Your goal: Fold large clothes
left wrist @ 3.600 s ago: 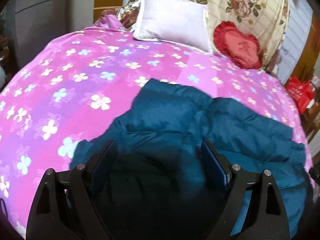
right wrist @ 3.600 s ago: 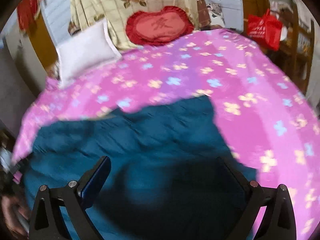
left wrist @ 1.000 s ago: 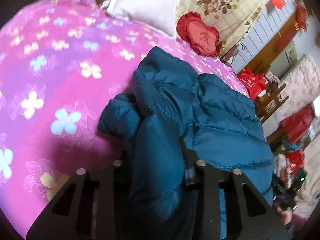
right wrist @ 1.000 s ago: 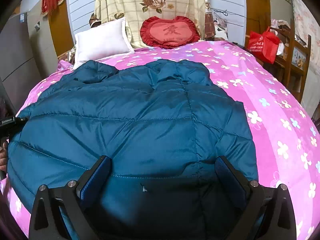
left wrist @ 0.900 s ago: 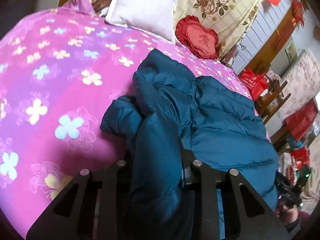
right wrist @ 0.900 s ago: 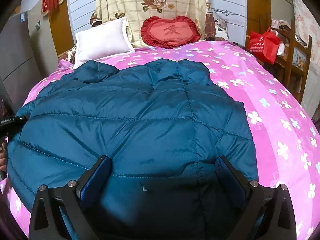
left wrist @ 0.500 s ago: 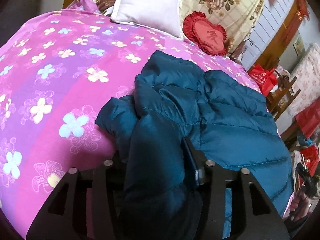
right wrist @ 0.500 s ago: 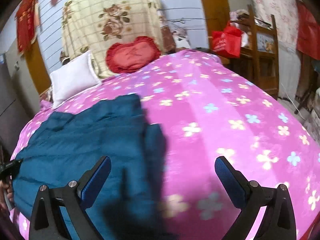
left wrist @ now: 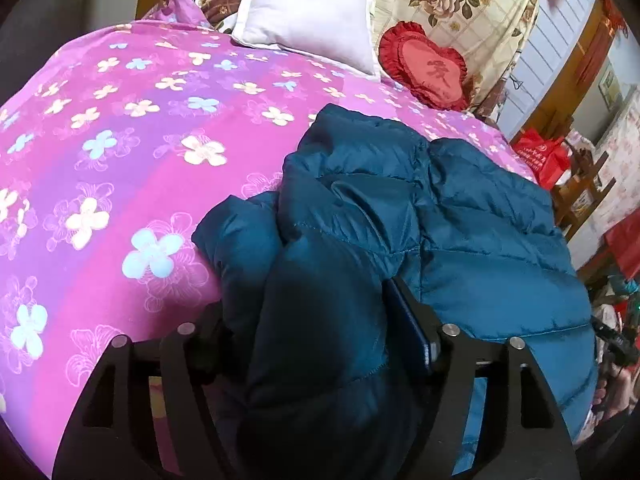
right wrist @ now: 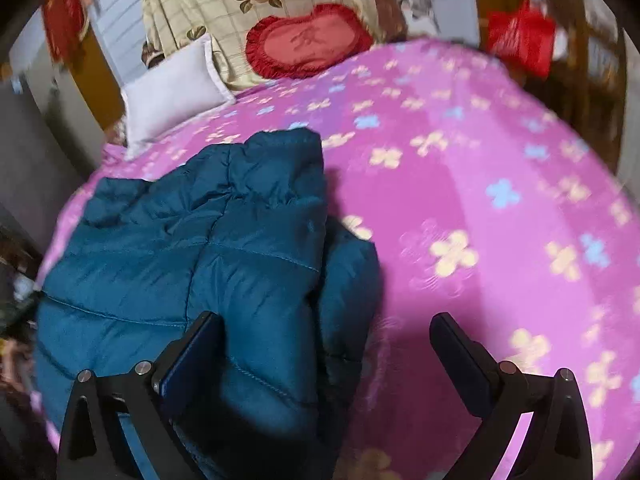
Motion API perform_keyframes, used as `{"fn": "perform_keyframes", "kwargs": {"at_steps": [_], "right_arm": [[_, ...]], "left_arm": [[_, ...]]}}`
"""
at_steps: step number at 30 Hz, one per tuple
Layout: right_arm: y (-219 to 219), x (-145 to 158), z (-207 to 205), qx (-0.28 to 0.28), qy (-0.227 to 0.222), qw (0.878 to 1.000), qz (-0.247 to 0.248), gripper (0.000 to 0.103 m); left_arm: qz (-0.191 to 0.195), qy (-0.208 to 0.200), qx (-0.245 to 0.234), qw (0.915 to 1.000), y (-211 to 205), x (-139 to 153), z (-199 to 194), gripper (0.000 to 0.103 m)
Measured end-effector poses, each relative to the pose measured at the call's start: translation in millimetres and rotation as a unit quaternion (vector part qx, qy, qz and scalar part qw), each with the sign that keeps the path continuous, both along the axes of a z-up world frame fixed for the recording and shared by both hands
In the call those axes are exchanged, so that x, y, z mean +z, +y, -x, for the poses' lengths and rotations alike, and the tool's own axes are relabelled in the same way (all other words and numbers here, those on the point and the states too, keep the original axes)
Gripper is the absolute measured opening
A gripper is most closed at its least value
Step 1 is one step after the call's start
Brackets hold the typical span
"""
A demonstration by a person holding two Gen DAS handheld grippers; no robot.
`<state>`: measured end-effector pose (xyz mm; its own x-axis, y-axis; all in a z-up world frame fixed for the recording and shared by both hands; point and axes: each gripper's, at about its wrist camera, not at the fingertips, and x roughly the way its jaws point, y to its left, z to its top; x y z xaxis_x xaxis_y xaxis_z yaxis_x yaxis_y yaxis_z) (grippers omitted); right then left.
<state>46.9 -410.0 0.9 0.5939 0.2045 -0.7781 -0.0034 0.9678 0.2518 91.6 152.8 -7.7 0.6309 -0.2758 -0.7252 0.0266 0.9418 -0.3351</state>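
Note:
A teal puffer jacket (left wrist: 460, 216) lies spread on the pink flowered bedspread (left wrist: 120, 152). One thick fold of it is bunched up toward the left wrist camera. My left gripper (left wrist: 304, 296) straddles that fold with its jaws opening. The fabric still fills the gap, the blue right pad (left wrist: 408, 328) shows its face, and the left finger is partly hidden by the fold. In the right wrist view the jacket (right wrist: 192, 248) fills the lower left. My right gripper (right wrist: 326, 344) is wide open over the jacket's right edge, its left finger (right wrist: 192, 356) above the jacket and its right finger above the bedspread (right wrist: 500, 220).
At the head of the bed lie a white pillow (left wrist: 308, 28), a red heart cushion (left wrist: 428, 68) and a cream rose-print quilt (left wrist: 460, 4). A red bag (left wrist: 540, 156) and wooden furniture stand beyond the bed's right side. A hand (left wrist: 608, 396) shows at the jacket's right end.
My left gripper's jaws have spread apart around the jacket fold they were pinching. My right gripper has swung from above the jacket's middle to its right edge, still open.

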Motion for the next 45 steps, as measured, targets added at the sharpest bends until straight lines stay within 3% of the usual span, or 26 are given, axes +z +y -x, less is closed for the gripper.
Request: {"fn": "perform_keyframes", "kwargs": {"at_steps": [3, 4, 6, 8, 10, 11, 13, 15, 17, 20, 23, 26, 31, 35, 40, 45], "right_arm": [[-15, -21, -5, 0.016, 0.028, 0.996, -0.087, 0.103], [-19, -24, -3, 0.027, 0.015, 0.993, -0.114, 0.103], [-13, -25, -1, 0.065, 0.013, 0.988, -0.137, 0.100], [-1, -28, 2, 0.128, 0.012, 0.975, -0.181, 0.099], [10, -25, 5, 0.143, 0.001, 0.980, -0.141, 0.098], [9, -26, 6, 0.138, 0.001, 0.980, -0.145, 0.095], [7, -26, 7, 0.128, -0.003, 0.980, -0.150, 0.090], [7, -24, 10, 0.127, -0.011, 0.980, -0.150, 0.076], [14, -17, 14, 0.139, -0.032, 0.981, -0.129, 0.055], [30, -7, 17, 0.143, -0.051, 0.985, -0.076, 0.043], [44, 5, 22, 0.139, -0.070, 0.988, -0.017, 0.036], [51, 20, 29, 0.117, -0.089, 0.989, 0.022, 0.028], [56, 58, 39, 0.046, -0.156, 0.985, 0.057, 0.026], [72, 85, 34, 0.008, -0.207, 0.974, 0.088, 0.026], [86, 99, 18, -0.008, -0.244, 0.966, 0.081, 0.026], [104, 101, -4, -0.004, -0.246, 0.967, 0.060, 0.026]], "left_arm": [[0.004, 0.009, 0.003, 0.9999, 2, -3, -4, 0.078], [0.010, 0.013, 0.004, 0.9999, 4, -4, -5, 0.079], [0.026, 0.025, 0.006, 0.9993, 9, -8, -8, 0.081], [0.032, 0.027, 0.005, 0.9991, 10, -8, -9, 0.081], [0.023, 0.024, 0.005, 0.9994, 6, -7, -7, 0.081], [0.015, 0.021, 0.004, 0.9997, 4, -5, -6, 0.079], [0.003, 0.008, -0.005, 0.9999, -2, -1, -4, 0.068], [-0.010, -0.001, -0.008, 0.9999, -6, 2, -1, 0.054], [-0.022, -0.008, -0.011, 0.9997, -9, 5, 2, 0.042], [-0.069, -0.033, -0.017, 0.9969, -23, 14, 10, 0.025], [-0.107, -0.051, -0.011, 0.9928, -33, 21, 18, 0.019], [-0.104, -0.072, 0.006, 0.9919, -30, 36, 26, 0.017], [-0.047, -0.110, 0.028, 0.9925, -19, 71, 36, 0.016], [-0.050, -0.136, 0.037, 0.9887, -25, 101, 30, 0.016], [-0.015, -0.161, 0.074, 0.9841, -7, 127, 12, 0.016], [-0.018, -0.159, 0.107, 0.9813, 7, 127, -9, 0.016]]}}
